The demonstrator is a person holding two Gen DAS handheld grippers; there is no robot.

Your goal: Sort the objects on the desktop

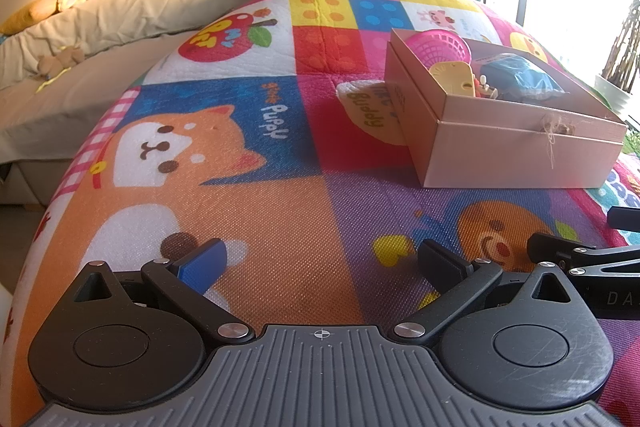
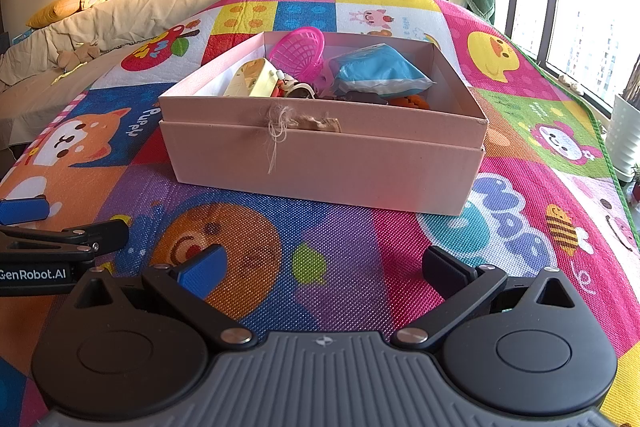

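1. Both tools sit low over the play mat (image 2: 344, 255) with nothing between their fingers: my left tool (image 1: 320, 259) has its jaws spread wide, and my right tool (image 2: 320, 263) is spread the same way. In the right view the left tool is just beside mine, at the left edge.

2. That mat, a bright cartoon-patch sheet, carries everything; as far as these views reach, I see no loose item lying on it, so I judge the sorting is either nearly finished or about to start from the box.

3. Straight ahead of the right tool stands the pink cardboard box (image 2: 320, 163), lid off, nested in what looks like its own lid. From the left view it lies off to the right, well apart from that tool.

4. Inside it, the blue packet (image 2: 380, 73) is the biggest piece and lies on top, right of centre. I would take it first with the right tool, coming in over the near wall and pinching a flat side.

5. Next down, the pink mesh basket (image 2: 298, 49) leans at the back wall; grip its rim.

6. Smaller still, the cream toy (image 2: 252, 79) at the left, then the little bits beside it, too jumbled to name.

7. A frayed string knot (image 2: 276, 125) on the near wall could snag a finger; I would lift clear of it.
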